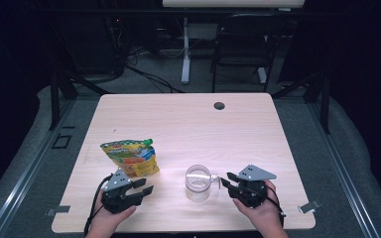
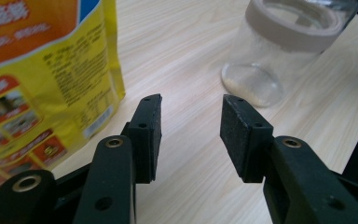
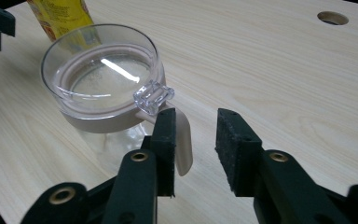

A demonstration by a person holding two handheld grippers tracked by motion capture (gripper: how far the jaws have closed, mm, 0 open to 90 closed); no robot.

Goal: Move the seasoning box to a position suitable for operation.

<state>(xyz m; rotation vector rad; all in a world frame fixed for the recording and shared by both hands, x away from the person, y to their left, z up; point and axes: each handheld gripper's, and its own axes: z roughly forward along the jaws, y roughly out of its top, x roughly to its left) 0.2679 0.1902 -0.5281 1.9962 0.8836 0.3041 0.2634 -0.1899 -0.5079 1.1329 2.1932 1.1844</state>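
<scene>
jar (image 1: 197, 183) lower centre, lidded; we judge grasp pending: right gripper (image 1: 229, 181) jaws open beside latch, left gripper (image 1: 145, 186) jaws open, empty.

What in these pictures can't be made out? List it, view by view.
- Pouch: its print is too small in the high view; cut off by the frame's top and left edges in the left gripper view.
- Jar: whether its lid is latched; the clasp gives no clear sign.
- Jar's base: hidden behind the right gripper in its own view.
- Left gripper: open, holding nothing.
</scene>
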